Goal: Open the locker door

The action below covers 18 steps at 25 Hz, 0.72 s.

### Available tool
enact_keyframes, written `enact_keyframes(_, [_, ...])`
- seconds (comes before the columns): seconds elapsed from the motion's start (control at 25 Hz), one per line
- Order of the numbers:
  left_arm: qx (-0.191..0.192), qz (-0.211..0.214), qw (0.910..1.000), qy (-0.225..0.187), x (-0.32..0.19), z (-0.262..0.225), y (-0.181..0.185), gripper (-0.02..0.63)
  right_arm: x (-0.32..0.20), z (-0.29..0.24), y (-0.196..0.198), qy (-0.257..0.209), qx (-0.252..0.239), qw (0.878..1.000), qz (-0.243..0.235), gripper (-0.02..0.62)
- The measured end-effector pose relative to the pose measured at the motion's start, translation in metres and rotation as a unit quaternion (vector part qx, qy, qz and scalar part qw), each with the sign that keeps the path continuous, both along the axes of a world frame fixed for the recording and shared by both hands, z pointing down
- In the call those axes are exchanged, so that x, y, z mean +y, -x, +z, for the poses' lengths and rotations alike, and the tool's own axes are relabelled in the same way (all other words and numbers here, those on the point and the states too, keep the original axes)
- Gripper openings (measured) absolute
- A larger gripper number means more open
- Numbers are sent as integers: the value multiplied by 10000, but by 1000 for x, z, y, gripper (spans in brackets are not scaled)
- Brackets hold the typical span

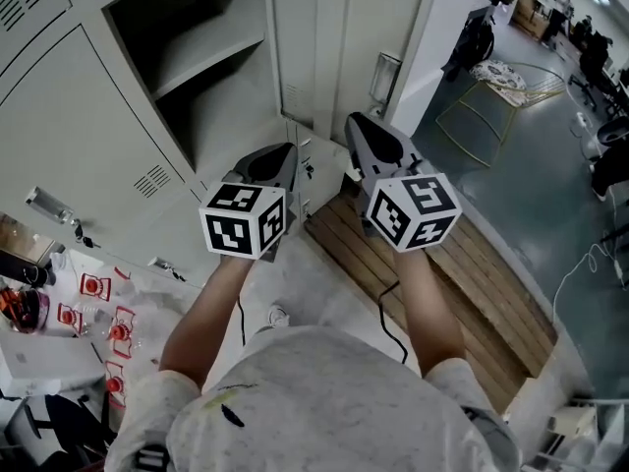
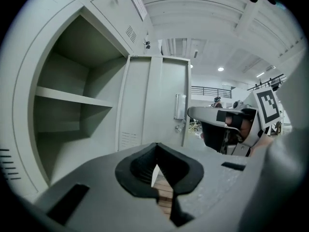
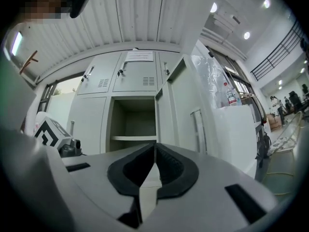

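Hand-held grippers: two. The left hand-held gripper (image 2: pixel 155 151) and right hand-held gripper (image 3: pixel 154 151) both have their jaws pressed together, with nothing between them.
Locker door (image 1: pixel 334 47): one, swung open, standing right of the compartment.
Compartment (image 1: pixel 187 77): one open, with one shelf (image 2: pixel 72 96) inside.
Edges: both grippers hang clear of the door's edge.
Floor: wooden slats (image 1: pixel 462 273) lie below.

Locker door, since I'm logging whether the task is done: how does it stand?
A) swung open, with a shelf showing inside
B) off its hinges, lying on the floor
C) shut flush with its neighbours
A: the locker door stands swung out at the right of its compartment, and the shelf inside is in plain view.
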<state>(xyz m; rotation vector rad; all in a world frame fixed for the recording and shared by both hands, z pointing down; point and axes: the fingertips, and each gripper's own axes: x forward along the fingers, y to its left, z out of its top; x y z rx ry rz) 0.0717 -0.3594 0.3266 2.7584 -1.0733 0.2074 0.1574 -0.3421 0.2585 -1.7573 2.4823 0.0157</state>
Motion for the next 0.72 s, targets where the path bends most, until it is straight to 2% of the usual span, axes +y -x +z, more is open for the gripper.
enact_keyframes(0.44, [0, -729, 9973, -35, 21, 1, 26, 6, 16, 5, 32, 12, 170, 9970, -755, 4])
enact_keyframes(0.72, [2, -1059, 9943, -90, 29, 0, 36, 6, 23, 11, 44, 48, 321, 9937, -1069, 3])
